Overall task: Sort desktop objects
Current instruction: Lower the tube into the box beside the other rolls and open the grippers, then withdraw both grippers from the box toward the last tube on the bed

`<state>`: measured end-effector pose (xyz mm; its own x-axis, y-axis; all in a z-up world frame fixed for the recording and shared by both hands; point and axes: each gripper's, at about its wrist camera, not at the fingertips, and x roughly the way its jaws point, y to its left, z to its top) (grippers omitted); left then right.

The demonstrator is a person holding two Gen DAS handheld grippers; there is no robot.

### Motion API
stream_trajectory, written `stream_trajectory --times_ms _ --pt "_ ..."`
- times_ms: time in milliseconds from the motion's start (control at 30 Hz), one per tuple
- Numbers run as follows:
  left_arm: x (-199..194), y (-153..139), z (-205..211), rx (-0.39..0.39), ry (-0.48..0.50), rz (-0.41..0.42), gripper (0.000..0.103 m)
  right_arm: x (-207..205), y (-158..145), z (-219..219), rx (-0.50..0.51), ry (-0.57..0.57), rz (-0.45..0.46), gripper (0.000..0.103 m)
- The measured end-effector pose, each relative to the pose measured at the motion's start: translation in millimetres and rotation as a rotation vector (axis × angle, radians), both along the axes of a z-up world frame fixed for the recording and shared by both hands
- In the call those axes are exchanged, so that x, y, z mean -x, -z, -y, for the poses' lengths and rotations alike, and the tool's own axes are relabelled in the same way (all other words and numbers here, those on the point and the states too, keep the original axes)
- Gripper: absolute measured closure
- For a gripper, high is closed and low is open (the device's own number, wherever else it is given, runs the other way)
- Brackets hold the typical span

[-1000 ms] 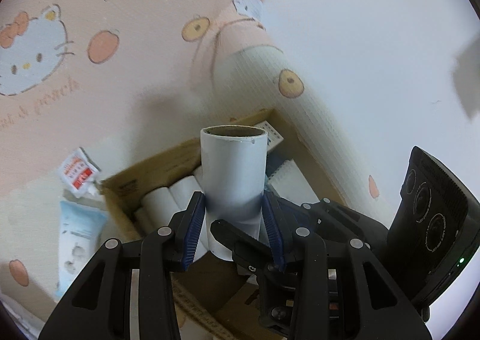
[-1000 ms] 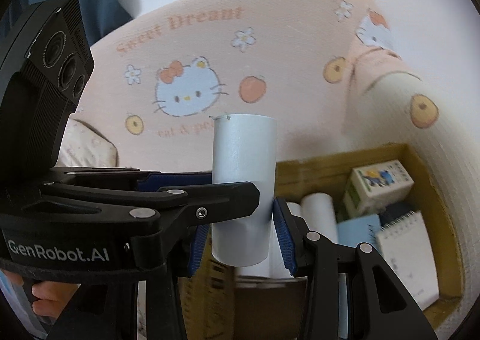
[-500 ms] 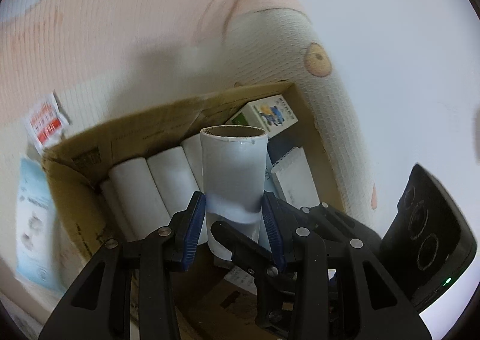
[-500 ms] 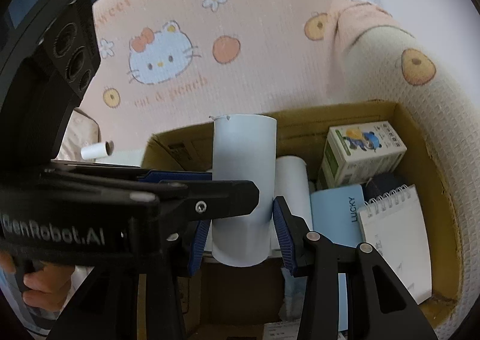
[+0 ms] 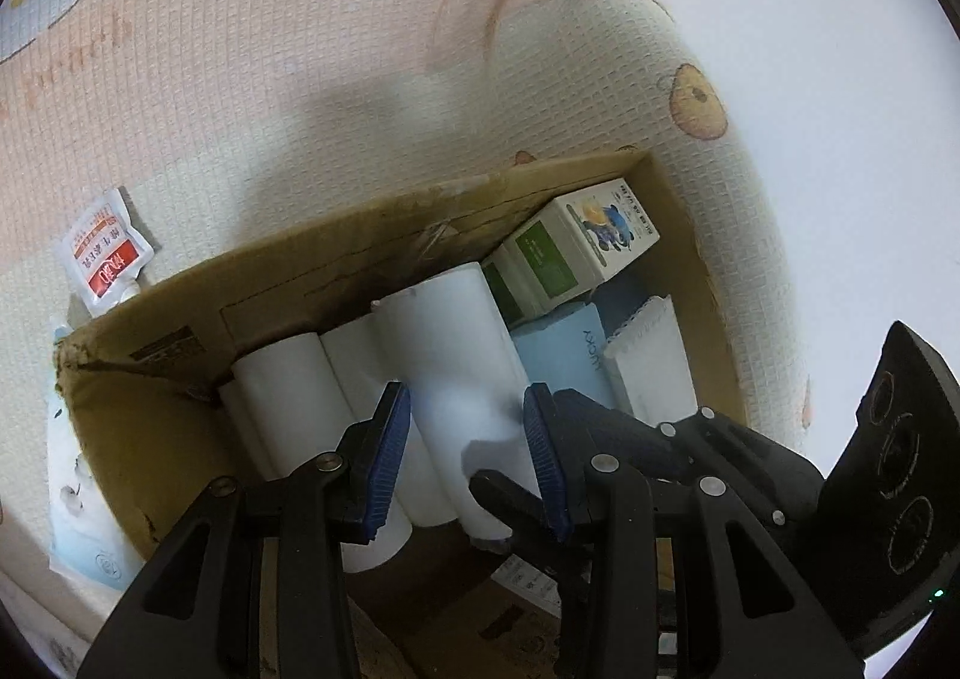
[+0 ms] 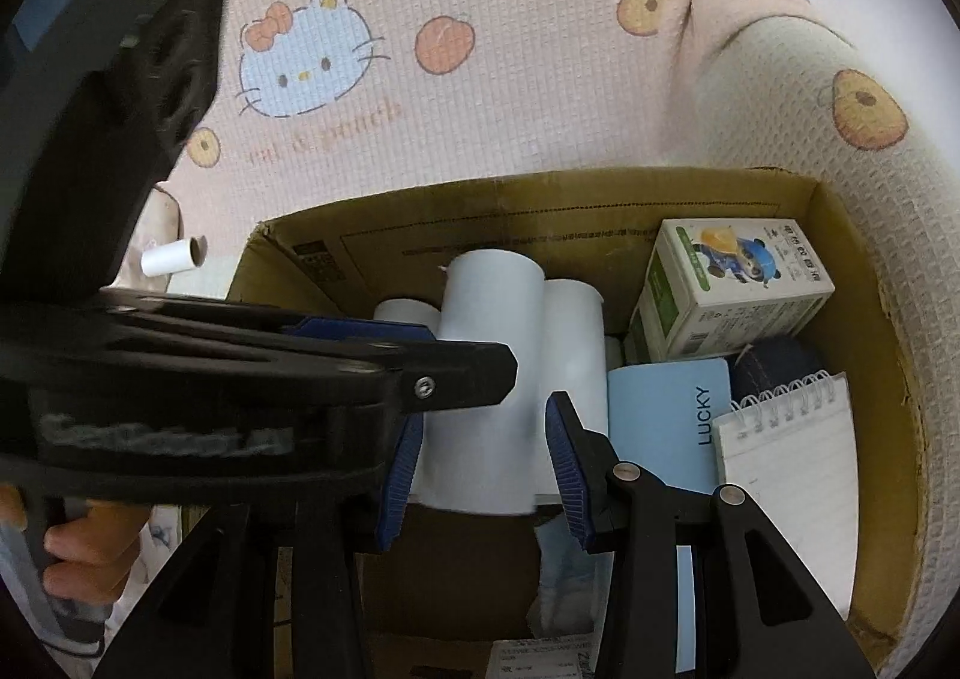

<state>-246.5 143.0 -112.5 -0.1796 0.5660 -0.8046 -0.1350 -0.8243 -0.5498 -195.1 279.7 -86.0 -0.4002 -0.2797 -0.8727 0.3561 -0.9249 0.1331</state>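
Both grippers lower than 1 s ago, roll now down inside the box instead of above its rim. Left gripper (image 5: 474, 451) pinches the white paper roll (image 5: 456, 373) w/ blue pads on both sides; right gripper (image 6: 486, 463) pinches the same roll (image 6: 486, 379) from the other side, pads tight on it. Roll was upright w/ open cardboard core visible at top in left view; now tilted away, lying nearly alongside the other white rolls (image 5: 288, 397) in the cardboard box (image 5: 360, 271), core end no longer seen. Box fills much more of both views than before. Right of the roll in the box: green-white carton (image 6: 732, 295), light blue notebook marked LUCKY (image 6: 666, 421), spiral notepad (image 6: 792, 451). Outside the box, on the pink cat-print blanket (image 6: 372, 49): red-white sachet (image 5: 105, 253) by the box's left corner, a small loose roll (image 6: 174, 256) further off. A person's fingers (image 6: 78, 553) on the left gripper handle, low left in right view.
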Motion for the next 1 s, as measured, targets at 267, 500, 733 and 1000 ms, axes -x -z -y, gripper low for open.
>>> stream_trajectory --times_ms 267,500,733,1000 --pt "2 1 5 -0.006 -0.035 -0.028 0.062 -3 2 -2 0.008 -0.007 0.010 0.064" --pt "6 1 4 0.002 -0.011 -0.015 0.061 8 10 3 0.004 -0.008 0.043 0.064" --pt "-2 -16 4 0.037 0.030 -0.089 0.058 -3 -8 -3 0.013 -0.010 -0.028 0.064" --pt "-27 -45 15 0.083 0.037 -0.274 0.071 -16 -33 6 -0.030 -0.032 -0.115 0.047"
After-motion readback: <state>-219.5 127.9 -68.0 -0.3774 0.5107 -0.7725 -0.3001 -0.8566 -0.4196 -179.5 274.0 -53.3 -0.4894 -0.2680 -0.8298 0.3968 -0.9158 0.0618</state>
